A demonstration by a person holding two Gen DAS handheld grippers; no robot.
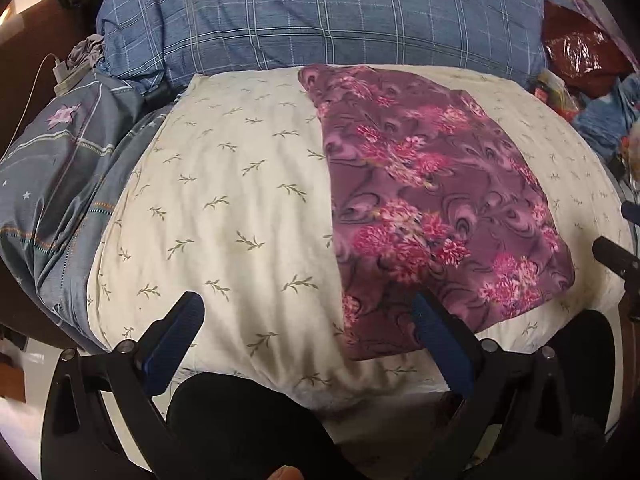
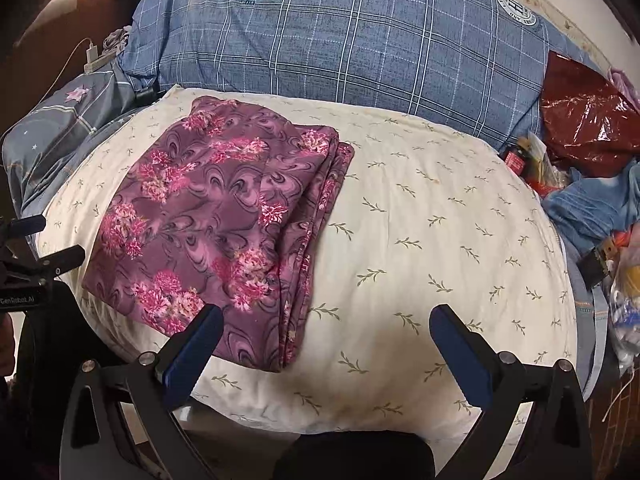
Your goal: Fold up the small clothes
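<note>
On cream pillow point(image 2: 420, 216) w/ green sprig print: folded purple floral garment point(image 2: 224, 220), lying flat, several layers stacked, layered edges showing along its right side in right wrist view. Sits on pillow's left half in that view; in left wrist view same garment point(image 1: 432, 200) appears right of centre, near edge reaching toward pillow's front rim.

Left gripper point(image 1: 308, 316): spread wide, nothing between blue pads, hovering over pillow front. Right-hand pad point(image 1: 440, 340) overlaps garment's near corner in view; contact can't be confirmed. Left-hand pad over bare pillow.

Right gripper point(image 2: 326, 328): released, jaws wide apart, empty. Left-hand pad point(image 2: 192, 352) overlaps garment's near edge in view; touching or above, can't tell. Other pad over bare pillow, clear of garment.

Each gripper partly seen at frame edge of the other's camera: black hardware at far right in left wrist view, at far left in right wrist view.

Behind pillow: blue plaid bedding point(image 2: 340, 48) w/ round crest prints, bunched, touching pillow's far edge. Left of pillow: grey-blue star-print bedding point(image 1: 68, 168). Beyond that, white charger w/ cable point(image 1: 60, 70). Right side: dark red plastic-wrapped item point(image 2: 580, 120), blue cloth point(image 2: 592, 208) near it, misc. clutter not identifiable.

Fingertip point(image 1: 286, 472) at bottom edge, left wrist view.
</note>
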